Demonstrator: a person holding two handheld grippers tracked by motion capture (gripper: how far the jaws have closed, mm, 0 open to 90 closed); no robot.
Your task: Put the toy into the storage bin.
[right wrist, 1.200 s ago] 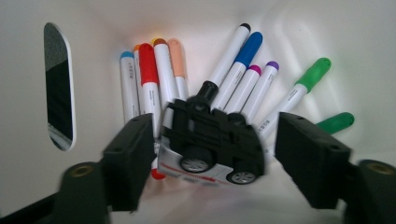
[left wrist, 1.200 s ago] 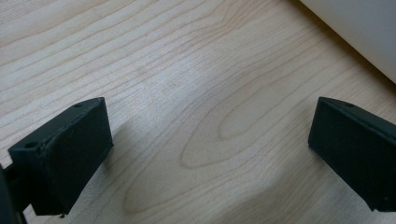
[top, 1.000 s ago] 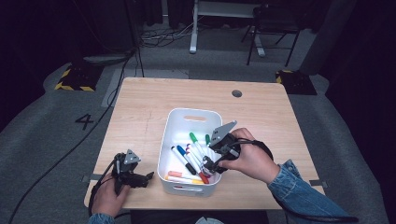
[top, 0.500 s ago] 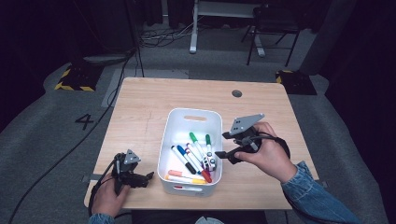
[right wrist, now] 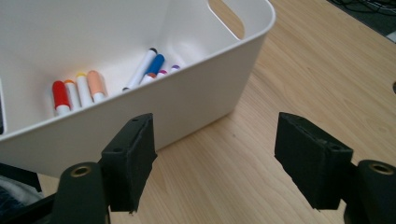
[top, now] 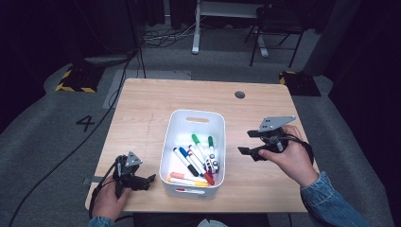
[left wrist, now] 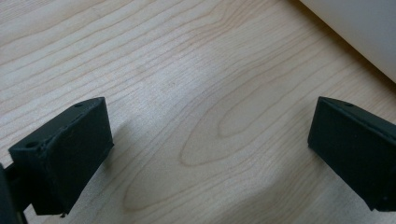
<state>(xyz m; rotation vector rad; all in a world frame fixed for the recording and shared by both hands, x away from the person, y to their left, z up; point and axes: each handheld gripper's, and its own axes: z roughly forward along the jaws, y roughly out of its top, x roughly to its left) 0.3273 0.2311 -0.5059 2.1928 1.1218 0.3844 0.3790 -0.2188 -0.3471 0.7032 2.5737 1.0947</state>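
White bin point(top: 215, 124) of markers point(top: 196, 158) sat just left of the right gripper point(top: 248, 142), jaws wide, empty, left gripper point(top: 150, 181) likewise wide.

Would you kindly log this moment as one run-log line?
right gripper: open, empty, beside bin | left gripper: open, empty, low over table | markers: in white bin

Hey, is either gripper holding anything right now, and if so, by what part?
Nothing is held. The left gripper and the right gripper both have open jaws with bare table between them.
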